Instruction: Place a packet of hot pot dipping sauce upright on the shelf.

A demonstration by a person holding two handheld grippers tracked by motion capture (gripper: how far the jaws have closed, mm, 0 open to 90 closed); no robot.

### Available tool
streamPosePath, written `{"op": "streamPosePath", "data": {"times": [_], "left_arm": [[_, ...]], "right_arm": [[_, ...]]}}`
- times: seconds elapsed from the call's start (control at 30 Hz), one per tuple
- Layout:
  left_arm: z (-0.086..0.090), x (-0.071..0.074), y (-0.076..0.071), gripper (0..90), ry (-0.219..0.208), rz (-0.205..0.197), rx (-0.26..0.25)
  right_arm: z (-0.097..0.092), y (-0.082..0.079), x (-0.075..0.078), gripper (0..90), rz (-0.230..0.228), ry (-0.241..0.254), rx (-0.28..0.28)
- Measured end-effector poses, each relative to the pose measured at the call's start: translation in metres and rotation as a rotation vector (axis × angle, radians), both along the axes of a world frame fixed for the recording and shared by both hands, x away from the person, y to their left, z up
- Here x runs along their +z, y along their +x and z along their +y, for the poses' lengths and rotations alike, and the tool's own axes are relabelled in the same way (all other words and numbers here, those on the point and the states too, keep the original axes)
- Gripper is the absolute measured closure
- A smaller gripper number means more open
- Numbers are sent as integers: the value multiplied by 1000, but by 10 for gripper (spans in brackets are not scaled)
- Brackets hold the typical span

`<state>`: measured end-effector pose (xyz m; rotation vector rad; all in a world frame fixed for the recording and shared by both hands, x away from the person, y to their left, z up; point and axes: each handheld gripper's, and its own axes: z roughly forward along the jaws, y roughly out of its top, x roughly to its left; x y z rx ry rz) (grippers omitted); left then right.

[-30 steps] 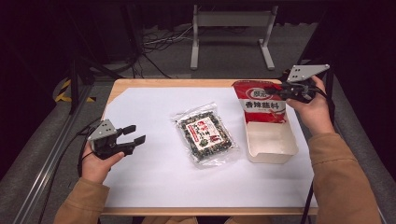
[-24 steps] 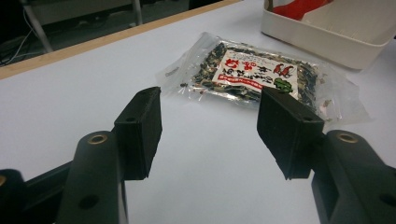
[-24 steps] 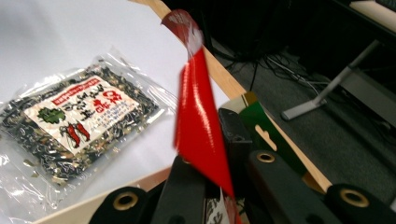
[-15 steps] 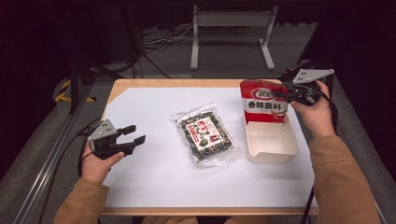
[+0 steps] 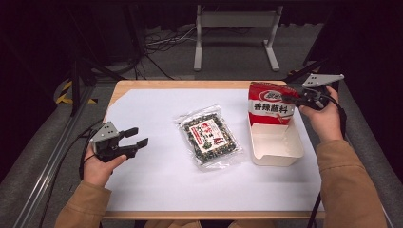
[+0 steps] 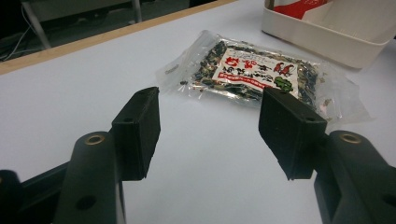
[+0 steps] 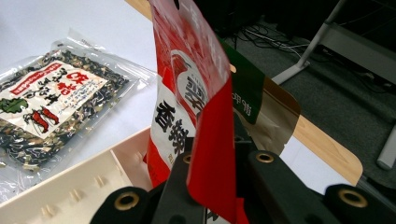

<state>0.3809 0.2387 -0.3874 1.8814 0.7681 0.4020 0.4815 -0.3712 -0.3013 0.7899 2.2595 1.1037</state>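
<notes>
Tan sleeves (image 5: 349,185); black hand-held gripper (image 5: 134,141) with grey plate.

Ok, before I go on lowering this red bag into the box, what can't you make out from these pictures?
- Right gripper: its pads, in the right gripper view, covered by the red bag clamped between them.
- Bag's bottom edge, high view: behind the box wall, so contact with the floor is unclear.
- Box's far end, left gripper view: cut off by the top edge.
- Small print on the clear packet: too small, all views.
</notes>
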Motion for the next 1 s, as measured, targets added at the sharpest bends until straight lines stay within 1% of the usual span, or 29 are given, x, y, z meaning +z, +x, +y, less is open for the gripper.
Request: {"op": "streamPosePath", "data": {"times": [0.03,0.07,0.1,0.17,0.23,0.27,0.37,0.4,0.5,0.53,0.57,0.6,0.63,0.67,0.7,0.73,0.77,0.8,0.9,1.0], "left_arm": [[-1,0,0,390,-5,8,1],[-1,0,1,386,0,3,-1],[-2,-1,1,383,-8,10,-4],[-4,-1,1,379,-5,5,-5],[-6,-1,2,375,-11,1,-9],[-8,-1,4,362,-4,4,-5],[-11,-1,6,356,0,13,-10],[-14,-2,7,355,13,7,-13],[-20,-3,9,352,26,7,-25],[-23,-3,10,346,35,4,-32],[-25,-3,11,332,29,8,-33],[-26,-2,12,314,33,0,-32],[-27,-3,13,297,34,1,-28],[-29,-3,14,277,26,15,-29],[-30,-3,17,241,17,45,-34],[-30,-3,17,229,17,45,-34],[-31,-4,18,219,19,42,-28],[-32,-4,19,219,22,43,-26],[-36,-5,21,172,23,45,-18],[-39,-5,22,125,20,51,-20]], "right_arm": [[0,0,0,883,0,0,-4],[1,0,0,883,1,-1,-8],[1,0,1,883,2,-3,-10],[2,-1,1,883,2,-11,-17],[2,-1,1,881,7,-2,-19],[2,-3,1,866,6,17,-19],[4,-5,2,843,1,29,-16],[5,-6,3,821,-5,35,-15],[7,-9,4,748,-14,39,-32],[7,-10,4,727,-14,48,-34],[7,-12,4,692,-15,59,-41],[7,-13,4,651,-20,74,-50],[7,-14,5,628,-24,81,-56],[7,-15,5,613,-30,91,-60],[7,-18,7,559,-42,94,-66],[7,-18,7,559,-42,94,-66],[8,-23,9,513,-55,113,-77],[8,-23,9,513,-55,113,-77],[9,-29,12,436,-84,133,-92],[9,-36,16,394,-110,160,-96]]}}
